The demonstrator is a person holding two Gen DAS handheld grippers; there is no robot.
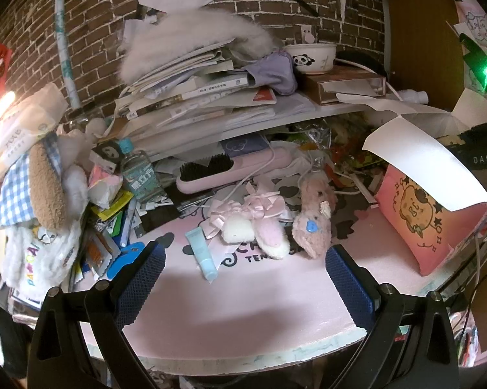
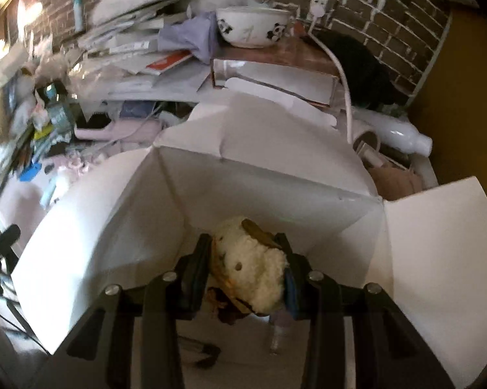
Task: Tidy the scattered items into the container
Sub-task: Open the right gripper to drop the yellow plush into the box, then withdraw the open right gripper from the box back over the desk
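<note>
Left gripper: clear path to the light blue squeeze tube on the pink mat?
Probably yes. The left gripper is open, and the light blue squeeze tube lies between its fingers' line on bare pink mat, nothing in between.

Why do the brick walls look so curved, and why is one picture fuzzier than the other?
Both views use fisheye lenses, which bend straight lines. Left wrist view: sharp, bright lamp glare at upper left, open left gripper shadowing the pink mat. Right wrist view: smeared clutter suggests motion blur; the plush toy stays fairly clear.

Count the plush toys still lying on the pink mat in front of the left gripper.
2: a pink-and-white fluffy plush with satin bows at the mat's centre, and a pink plush animal with a blue heart just to its right. More may be buried in the clutter at the left.
</note>
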